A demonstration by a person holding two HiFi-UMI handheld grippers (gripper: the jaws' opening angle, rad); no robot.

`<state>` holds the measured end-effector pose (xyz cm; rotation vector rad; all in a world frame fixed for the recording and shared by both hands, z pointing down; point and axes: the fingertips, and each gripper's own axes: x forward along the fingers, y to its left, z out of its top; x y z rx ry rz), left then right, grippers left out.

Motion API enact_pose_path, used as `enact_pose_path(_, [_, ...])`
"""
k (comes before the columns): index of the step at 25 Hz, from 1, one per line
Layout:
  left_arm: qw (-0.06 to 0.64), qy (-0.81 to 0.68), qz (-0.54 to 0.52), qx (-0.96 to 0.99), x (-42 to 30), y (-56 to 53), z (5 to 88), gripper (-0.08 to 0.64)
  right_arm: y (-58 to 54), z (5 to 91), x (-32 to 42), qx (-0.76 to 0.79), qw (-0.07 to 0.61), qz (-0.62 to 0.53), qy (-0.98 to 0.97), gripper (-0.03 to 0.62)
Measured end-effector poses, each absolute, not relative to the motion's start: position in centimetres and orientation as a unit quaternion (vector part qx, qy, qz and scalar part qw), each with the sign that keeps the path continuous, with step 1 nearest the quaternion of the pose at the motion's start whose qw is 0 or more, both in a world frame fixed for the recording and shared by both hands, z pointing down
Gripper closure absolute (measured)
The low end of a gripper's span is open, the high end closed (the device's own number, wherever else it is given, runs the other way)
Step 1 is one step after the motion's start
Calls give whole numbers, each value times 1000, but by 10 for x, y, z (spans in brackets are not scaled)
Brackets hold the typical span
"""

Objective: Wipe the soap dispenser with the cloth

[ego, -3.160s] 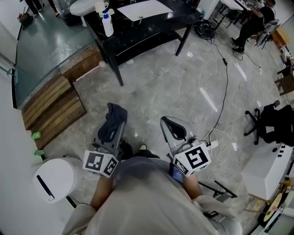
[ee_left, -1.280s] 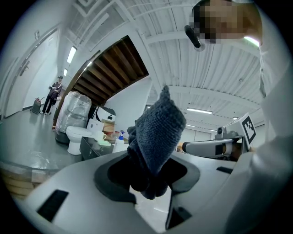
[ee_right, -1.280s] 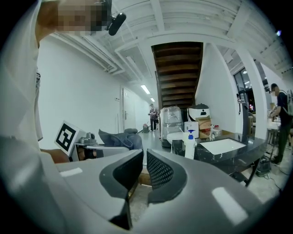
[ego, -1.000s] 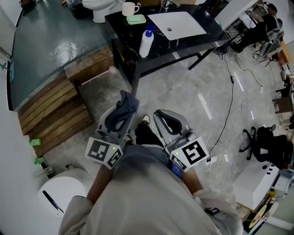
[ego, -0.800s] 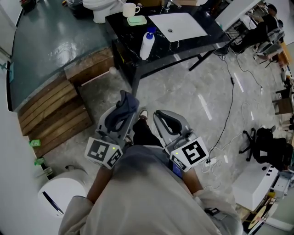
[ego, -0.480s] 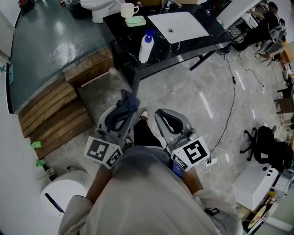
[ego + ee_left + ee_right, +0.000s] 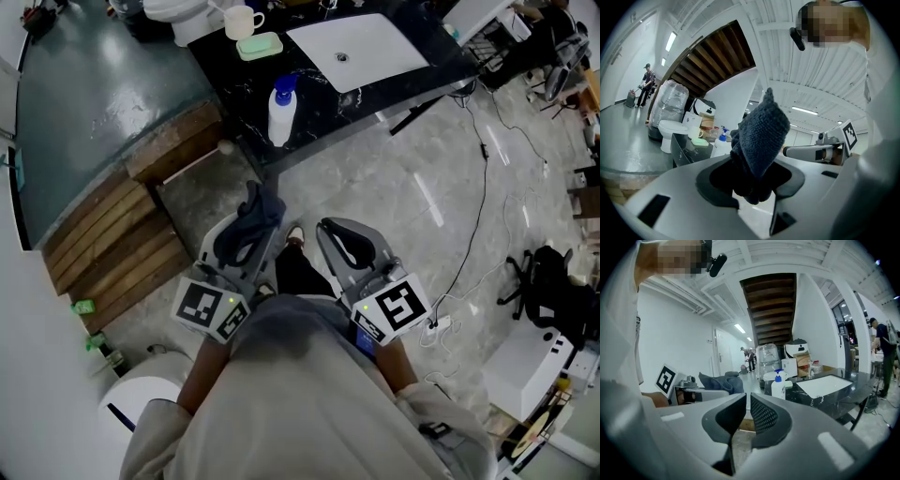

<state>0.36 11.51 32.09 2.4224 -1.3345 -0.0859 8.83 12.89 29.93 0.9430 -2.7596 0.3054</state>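
The soap dispenser (image 7: 280, 110), a white bottle with a blue pump, stands at the near corner of the black table (image 7: 403, 70); it also shows in the right gripper view (image 7: 777, 385) and, partly hidden, in the left gripper view (image 7: 721, 144). A dark blue cloth (image 7: 253, 225) is bunched between the jaws of my left gripper (image 7: 246, 236), which is shut on it (image 7: 757, 154). My right gripper (image 7: 343, 246) is shut with nothing in it (image 7: 744, 416). Both grippers hang over the floor, short of the table.
On the table lie a white sink basin (image 7: 356, 52), a green soap dish (image 7: 259, 45) and a white cup (image 7: 241, 21). Wooden steps (image 7: 122, 234) lie to the left, a white bin (image 7: 141, 412) at the near left. Cables (image 7: 473, 234) run across the floor at right.
The table and dispenser have come closer to me and lower in the head view as both grippers moved forward. The cloth stays in the left gripper; the right stays shut.
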Motion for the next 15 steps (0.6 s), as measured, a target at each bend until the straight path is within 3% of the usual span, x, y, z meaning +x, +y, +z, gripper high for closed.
enact_pose_path(15, [183, -473, 3, 862, 41, 13, 319, 408, 31, 307, 125, 309, 89, 127, -938, 589])
